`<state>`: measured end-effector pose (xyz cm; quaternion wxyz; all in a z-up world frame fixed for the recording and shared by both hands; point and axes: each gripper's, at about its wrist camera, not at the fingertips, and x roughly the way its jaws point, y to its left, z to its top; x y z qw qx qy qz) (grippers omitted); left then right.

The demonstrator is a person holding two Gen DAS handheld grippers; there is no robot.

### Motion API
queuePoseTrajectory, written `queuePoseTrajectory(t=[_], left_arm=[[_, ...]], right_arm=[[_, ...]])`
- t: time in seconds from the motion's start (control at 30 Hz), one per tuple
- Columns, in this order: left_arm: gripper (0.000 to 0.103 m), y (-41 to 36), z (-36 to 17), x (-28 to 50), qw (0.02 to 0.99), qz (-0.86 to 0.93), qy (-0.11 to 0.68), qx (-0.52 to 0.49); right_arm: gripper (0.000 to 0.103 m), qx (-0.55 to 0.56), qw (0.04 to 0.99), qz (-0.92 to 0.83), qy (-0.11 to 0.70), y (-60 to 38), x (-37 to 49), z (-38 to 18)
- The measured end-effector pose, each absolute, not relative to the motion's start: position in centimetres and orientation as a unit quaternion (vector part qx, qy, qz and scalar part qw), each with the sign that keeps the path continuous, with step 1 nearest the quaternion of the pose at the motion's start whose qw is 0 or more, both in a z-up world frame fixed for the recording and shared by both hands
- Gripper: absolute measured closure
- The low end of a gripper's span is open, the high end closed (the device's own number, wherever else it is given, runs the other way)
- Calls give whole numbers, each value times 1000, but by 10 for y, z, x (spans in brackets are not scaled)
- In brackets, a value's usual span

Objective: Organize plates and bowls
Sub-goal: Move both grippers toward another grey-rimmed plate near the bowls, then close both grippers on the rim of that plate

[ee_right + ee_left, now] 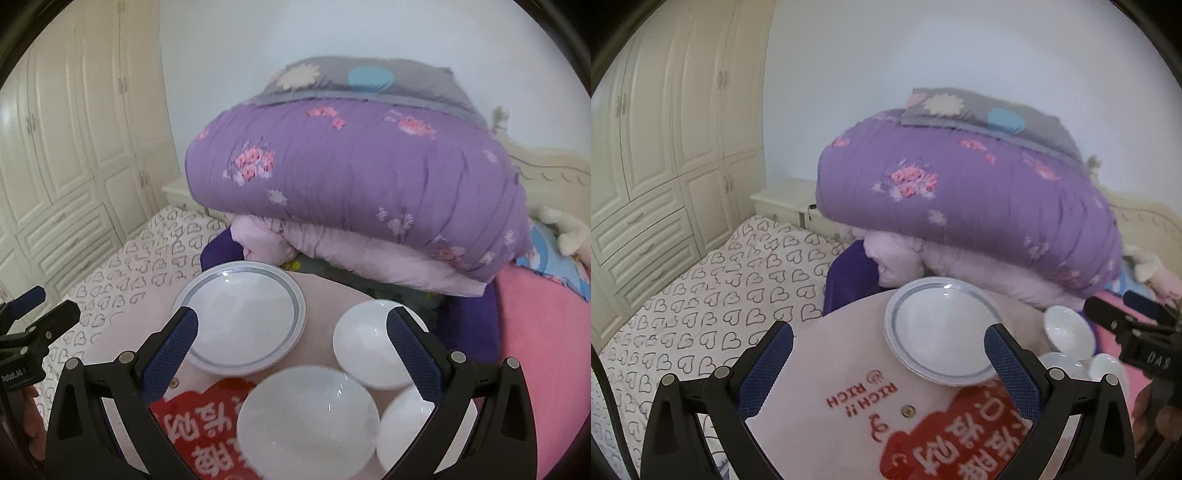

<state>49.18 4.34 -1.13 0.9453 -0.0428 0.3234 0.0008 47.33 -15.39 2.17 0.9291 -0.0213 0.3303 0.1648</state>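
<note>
A stack of white plates with a grey-blue rim ring [942, 328] [243, 317] lies on a small round table [827, 369] covered with a pink cloth. Three white bowls stand to its right: a far one [369, 343] [1067, 332], a near one [308, 417] and one at the right [404, 428]. My left gripper [888, 343] hangs open above the table, its right finger over the plates' near right edge. Open too, my right gripper [291, 332] is above the bowls, holding nothing. The right gripper's body shows in the left wrist view [1137, 332].
A folded purple quilt [971, 206] and pink bedding are piled right behind the table. A bed with a heart-print sheet [713, 295] lies to the left, with a cream wardrobe [657, 147] and a nightstand [783, 203] beyond. A red printed patch [960, 439] marks the cloth near me.
</note>
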Motion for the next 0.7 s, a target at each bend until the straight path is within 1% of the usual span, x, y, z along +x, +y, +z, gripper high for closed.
queuePoseTrajectory(t=[0.27,0.7], left_arm=[[1,43,-43,582,928,3,372,-39],[1,60,-111,713,877,-19,476,-65]], right_arm=[[0,-35,898,199,392,-132,540,2],[0,-22,819,226,527,-110,623,-60]])
